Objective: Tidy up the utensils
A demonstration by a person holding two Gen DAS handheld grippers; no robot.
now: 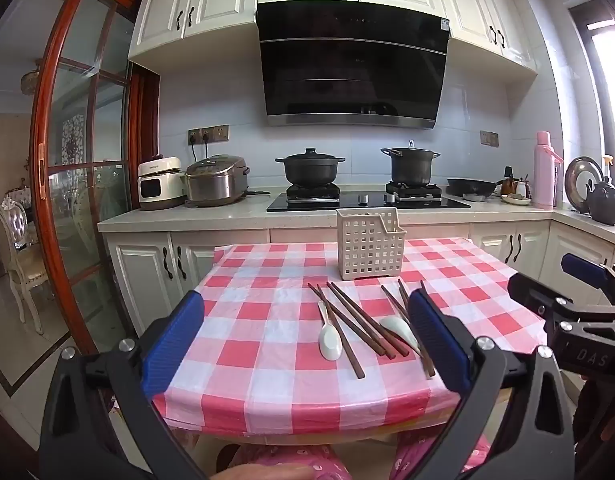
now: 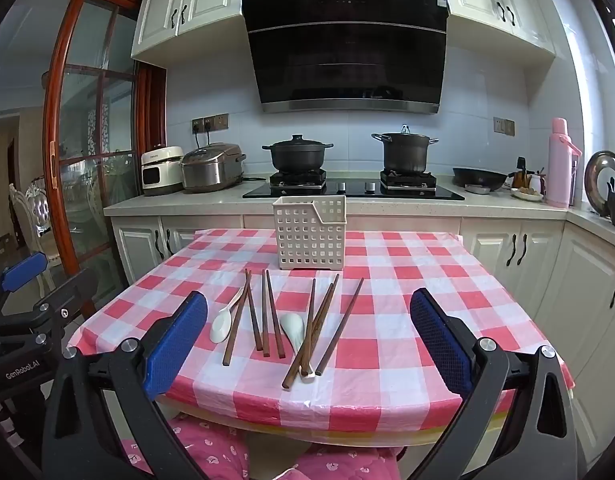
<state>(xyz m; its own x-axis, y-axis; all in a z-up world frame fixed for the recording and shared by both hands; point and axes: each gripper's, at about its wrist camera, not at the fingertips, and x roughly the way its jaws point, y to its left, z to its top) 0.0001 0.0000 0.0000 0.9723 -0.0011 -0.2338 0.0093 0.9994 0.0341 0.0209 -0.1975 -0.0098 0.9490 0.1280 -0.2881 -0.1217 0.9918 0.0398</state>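
Nearest, the left gripper and the right gripper hover over the near edge of the table, both with jaws spread wide and nothing between the blue pads. Just beyond them, on the red-and-white checked cloth, lie the dark wooden chopsticks, scattered loosely, some crossing. Two white ceramic spoons rest among them: the left spoon beside the leftmost sticks, the right spoon partly under a crossing group. Farther back, apart from the utensils, stands the white perforated utensil basket, upright near the table's far edge.
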